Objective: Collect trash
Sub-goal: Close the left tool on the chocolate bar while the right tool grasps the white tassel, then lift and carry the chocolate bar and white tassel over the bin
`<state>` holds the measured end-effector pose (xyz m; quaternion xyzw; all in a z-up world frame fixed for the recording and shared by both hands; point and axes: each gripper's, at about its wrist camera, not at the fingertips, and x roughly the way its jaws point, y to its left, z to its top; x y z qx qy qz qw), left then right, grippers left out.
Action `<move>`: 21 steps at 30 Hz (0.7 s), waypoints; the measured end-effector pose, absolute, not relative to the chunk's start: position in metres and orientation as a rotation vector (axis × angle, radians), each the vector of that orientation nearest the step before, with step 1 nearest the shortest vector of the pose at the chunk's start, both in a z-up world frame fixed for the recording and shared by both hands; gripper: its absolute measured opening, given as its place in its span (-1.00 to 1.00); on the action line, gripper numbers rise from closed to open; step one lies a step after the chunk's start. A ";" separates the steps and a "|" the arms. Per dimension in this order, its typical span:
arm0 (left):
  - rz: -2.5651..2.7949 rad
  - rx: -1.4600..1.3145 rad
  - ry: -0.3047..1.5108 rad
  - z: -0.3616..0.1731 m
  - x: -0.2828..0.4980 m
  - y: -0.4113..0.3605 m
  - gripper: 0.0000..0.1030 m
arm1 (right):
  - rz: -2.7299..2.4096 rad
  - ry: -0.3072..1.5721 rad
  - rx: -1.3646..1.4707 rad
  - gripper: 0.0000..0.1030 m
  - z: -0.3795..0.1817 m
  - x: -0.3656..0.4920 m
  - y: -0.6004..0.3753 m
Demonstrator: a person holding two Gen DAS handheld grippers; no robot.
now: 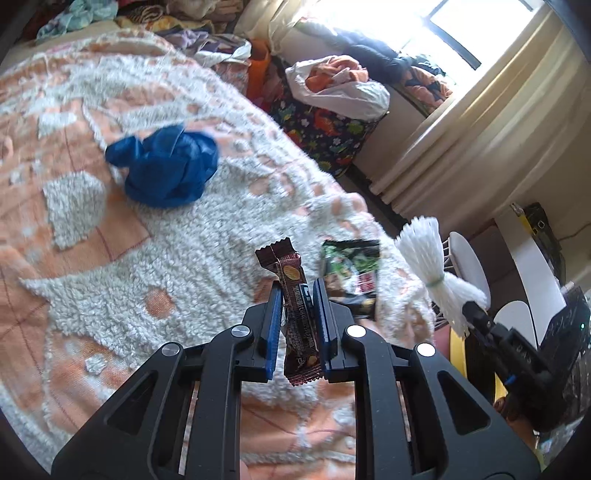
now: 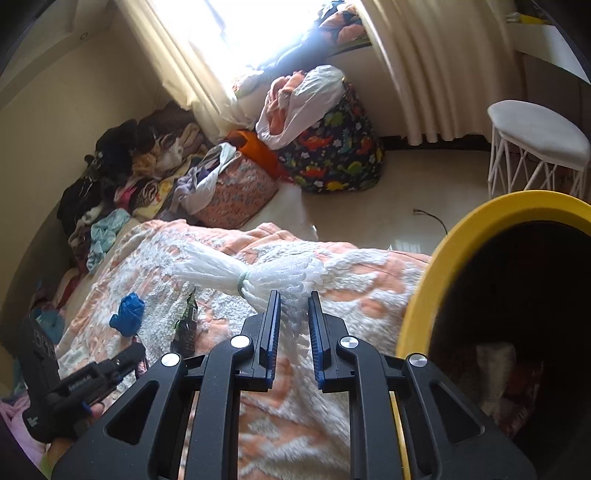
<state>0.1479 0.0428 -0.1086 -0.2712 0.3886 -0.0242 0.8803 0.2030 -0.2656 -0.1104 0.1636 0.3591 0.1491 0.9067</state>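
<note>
Brown glossy snack-bar wrapper (image 1: pixel 295 314) stands clamped upright between the left gripper (image 1: pixel 295 291) fingers; the right gripper (image 2: pixel 293 306) fingers pinch a white banded foam-net bundle (image 2: pixel 255 275).

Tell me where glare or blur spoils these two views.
Left wrist view: the window is blown out white, and the blue bag and blanket are motion-smeared. Right wrist view: the window glares and washes out the curtain; the bin interior is dark.
</note>
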 end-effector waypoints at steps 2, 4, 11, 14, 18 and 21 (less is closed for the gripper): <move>-0.060 -0.554 0.798 -0.102 0.146 0.039 -0.78 | 0.307 0.733 0.344 -0.71 -0.108 0.197 -0.272; -0.074 -0.546 0.793 -0.096 0.148 0.032 -0.78 | 0.311 0.727 0.351 -0.71 -0.105 0.190 -0.278; -0.116 -0.501 0.763 -0.077 0.145 0.009 -0.78 | 0.316 0.703 0.362 -0.71 -0.094 0.173 -0.294; -0.134 -0.483 0.753 -0.070 0.144 -0.002 -0.78 | 0.312 0.691 0.374 -0.71 -0.090 0.165 -0.304; -0.157 -0.463 0.747 -0.065 0.142 -0.016 -0.78 | 0.299 0.685 0.386 -0.71 -0.087 0.157 -0.314; -0.174 -0.446 0.745 -0.061 0.142 -0.026 -0.78 | 0.287 0.679 0.395 -0.71 -0.086 0.151 -0.323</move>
